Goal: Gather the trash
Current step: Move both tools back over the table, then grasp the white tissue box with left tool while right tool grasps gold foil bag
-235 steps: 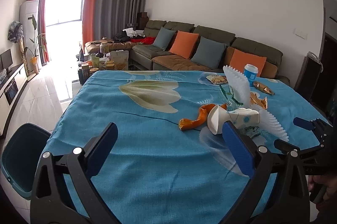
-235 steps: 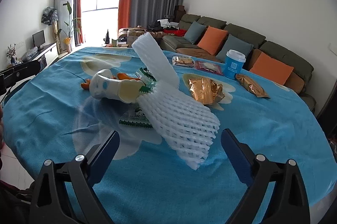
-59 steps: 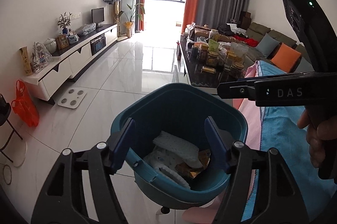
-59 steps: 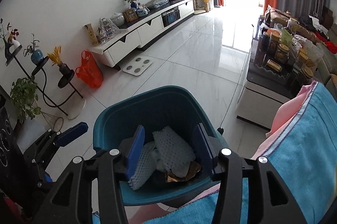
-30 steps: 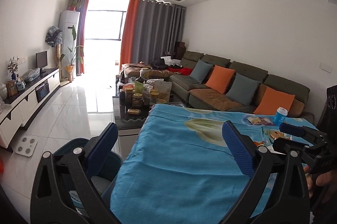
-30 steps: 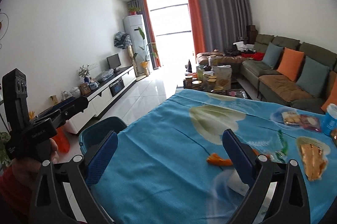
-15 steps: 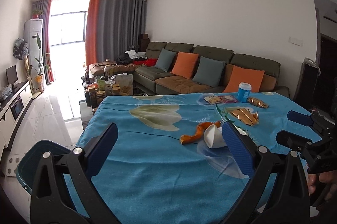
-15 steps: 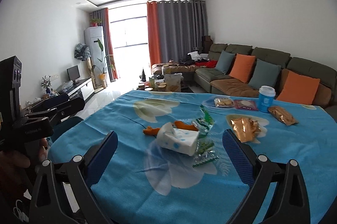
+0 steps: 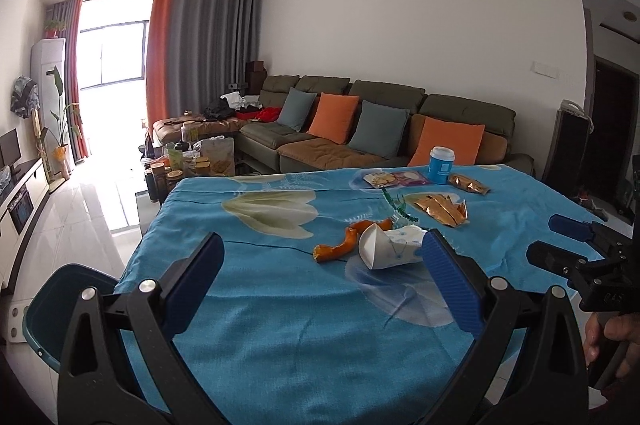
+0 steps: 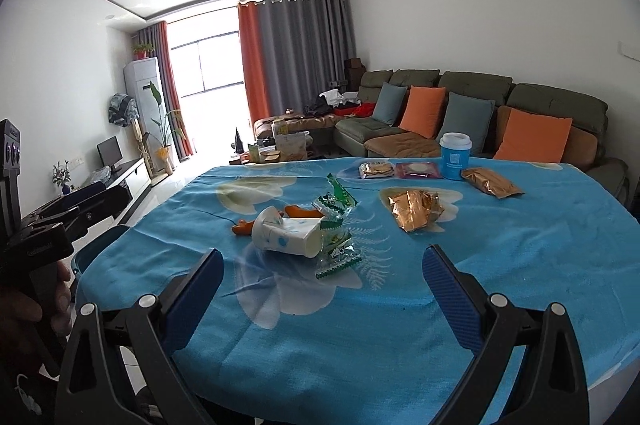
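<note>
A crushed white paper cup lies on its side mid-table on the blue cloth, with orange peel beside it. Green wrappers lie around the cup. Gold foil wrappers rest further back. A teal bin stands on the floor at the table's left edge. My left gripper is open and empty over the near table edge. Equally open and empty, my right gripper faces the cup from the near side.
A blue lidded cup, snack packets and another gold packet sit at the table's far side. Beyond it runs a sofa with cushions. A low table with jars stands behind the table's left end.
Both grippers dropped the white foam netting into the bin and swung back to face the table. Since half a second ago the views have barely shifted; both stay open.
</note>
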The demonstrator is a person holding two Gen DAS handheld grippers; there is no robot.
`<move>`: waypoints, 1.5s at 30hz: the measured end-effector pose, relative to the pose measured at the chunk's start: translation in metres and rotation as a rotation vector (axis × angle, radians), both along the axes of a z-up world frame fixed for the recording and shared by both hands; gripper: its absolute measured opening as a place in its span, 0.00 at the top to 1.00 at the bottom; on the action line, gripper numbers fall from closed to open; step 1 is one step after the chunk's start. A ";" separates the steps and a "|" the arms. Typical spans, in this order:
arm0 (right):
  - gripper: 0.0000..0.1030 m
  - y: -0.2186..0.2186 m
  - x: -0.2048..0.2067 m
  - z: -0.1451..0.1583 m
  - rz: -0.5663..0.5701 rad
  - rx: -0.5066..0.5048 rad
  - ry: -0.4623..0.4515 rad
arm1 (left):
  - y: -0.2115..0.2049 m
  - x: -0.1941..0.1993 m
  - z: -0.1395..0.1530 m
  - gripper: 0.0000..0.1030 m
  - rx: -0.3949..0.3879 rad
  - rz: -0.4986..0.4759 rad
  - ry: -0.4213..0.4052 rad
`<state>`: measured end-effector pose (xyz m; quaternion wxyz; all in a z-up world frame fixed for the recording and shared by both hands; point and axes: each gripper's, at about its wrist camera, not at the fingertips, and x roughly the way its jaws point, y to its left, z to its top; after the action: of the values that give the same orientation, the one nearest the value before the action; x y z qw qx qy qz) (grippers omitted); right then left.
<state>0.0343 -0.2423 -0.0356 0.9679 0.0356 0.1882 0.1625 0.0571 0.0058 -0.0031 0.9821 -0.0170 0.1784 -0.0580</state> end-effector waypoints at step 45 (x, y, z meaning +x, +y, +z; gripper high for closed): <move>0.14 -0.045 0.205 -0.038 -0.089 -0.053 0.338 | -0.114 0.153 -0.079 0.22 0.093 -0.049 0.332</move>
<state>0.2398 -0.2871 -0.0737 0.9293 0.0452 0.3510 0.1060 0.2097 -0.1085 -0.0819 0.9372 0.0235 0.3408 -0.0698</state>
